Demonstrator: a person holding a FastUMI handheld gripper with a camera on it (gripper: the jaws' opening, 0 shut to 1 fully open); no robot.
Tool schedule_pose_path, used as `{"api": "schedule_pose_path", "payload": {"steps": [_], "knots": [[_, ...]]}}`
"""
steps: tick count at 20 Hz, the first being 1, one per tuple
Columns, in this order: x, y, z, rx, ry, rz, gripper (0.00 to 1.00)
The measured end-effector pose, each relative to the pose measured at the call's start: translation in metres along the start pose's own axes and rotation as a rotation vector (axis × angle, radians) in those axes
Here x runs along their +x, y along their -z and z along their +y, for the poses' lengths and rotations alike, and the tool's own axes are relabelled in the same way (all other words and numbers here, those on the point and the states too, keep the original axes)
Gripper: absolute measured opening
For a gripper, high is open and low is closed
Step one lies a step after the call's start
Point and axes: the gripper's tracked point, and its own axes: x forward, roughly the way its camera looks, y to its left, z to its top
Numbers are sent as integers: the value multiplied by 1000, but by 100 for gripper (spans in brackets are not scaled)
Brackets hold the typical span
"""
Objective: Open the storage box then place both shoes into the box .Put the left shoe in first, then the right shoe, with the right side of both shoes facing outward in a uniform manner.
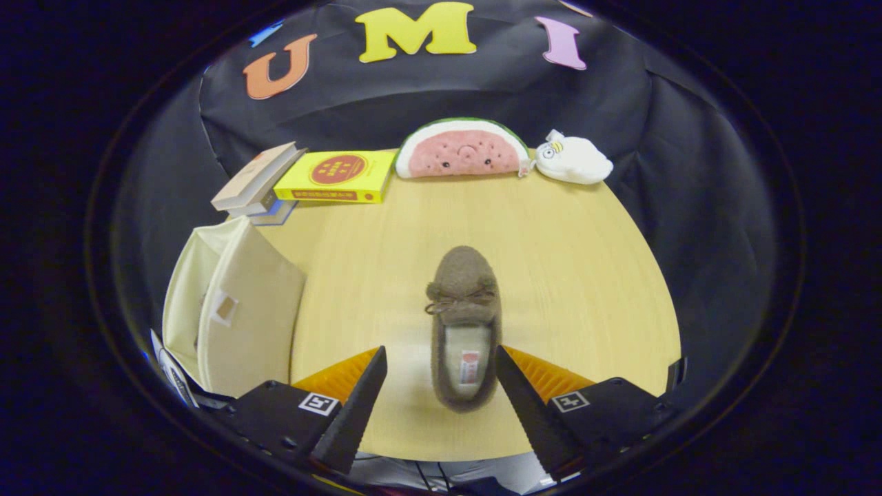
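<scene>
A brown fuzzy moccasin shoe [464, 324] with a small bow lies on the wooden table [579, 275], toe pointing away from me. Its heel end sits between my fingertips, and the left finger has a clear gap to it. My gripper [439, 358] is open, with a finger on each side of the heel. The cream fabric storage box [231, 310] stands to the left of the shoe, its front flap [251, 313] hanging open. What is inside the box is hidden from me.
At the back of the table lie a stack of books [258, 182], a yellow book [337, 177], a watermelon-slice plush [463, 149] and a white plush toy [572, 160]. Bare tabletop stretches to the right of the shoe.
</scene>
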Motion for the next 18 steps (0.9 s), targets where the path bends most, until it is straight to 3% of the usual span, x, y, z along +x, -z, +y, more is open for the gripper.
{"api": "schedule_pose_path", "payload": {"steps": [7, 9, 11, 13, 14, 16, 18], "knots": [[68, 21, -56, 34, 38, 121, 84], [84, 29, -59, 36, 15, 162, 68], [84, 25, -50, 39, -57, 161, 61], [90, 27, -52, 30, -61, 152, 22], [89, 26, -52, 37, -51, 152, 14], [88, 24, -52, 44, -40, 145, 0], [82, 26, -49, 64, -52, 143, 0]]}}
